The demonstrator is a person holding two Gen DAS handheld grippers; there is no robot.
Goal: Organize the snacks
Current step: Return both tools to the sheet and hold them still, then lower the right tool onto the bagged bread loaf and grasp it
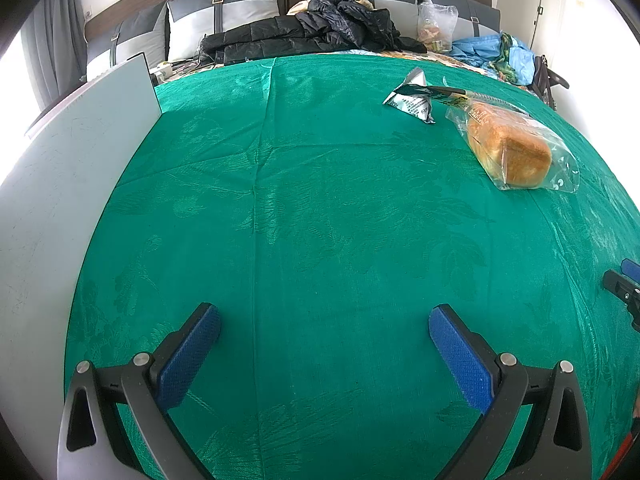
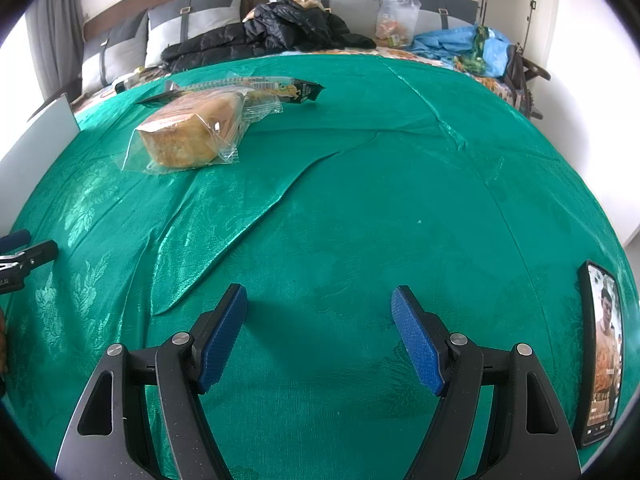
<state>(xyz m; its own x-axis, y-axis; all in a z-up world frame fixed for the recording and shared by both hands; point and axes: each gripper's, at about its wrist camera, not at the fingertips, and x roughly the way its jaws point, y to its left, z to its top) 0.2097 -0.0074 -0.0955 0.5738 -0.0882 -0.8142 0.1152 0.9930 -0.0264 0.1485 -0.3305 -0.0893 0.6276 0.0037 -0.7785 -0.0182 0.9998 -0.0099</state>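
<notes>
A loaf of bread in a clear bag (image 1: pixel 510 146) (image 2: pixel 192 132) lies on the green cloth (image 1: pixel 320 208) (image 2: pixel 360 208), far right in the left wrist view and far left in the right wrist view. Behind it lies a dark green snack packet (image 1: pixel 412 102) (image 2: pixel 296 90) with other small wrappers under it. My left gripper (image 1: pixel 324 320) hovers open over bare cloth, well short of the bread. Over cloth nearer the table's front, my right gripper (image 2: pixel 318 304) is also open, with nothing between its blue pads.
A white board (image 1: pixel 76 168) (image 2: pixel 36 136) lies along the left side. A phone (image 2: pixel 602 356) with a lit screen rests at the right edge. Behind the cloth is a bed with a black jacket (image 1: pixel 304 32), a plastic bag (image 1: pixel 436 26) and blue clothing (image 1: pixel 492 50).
</notes>
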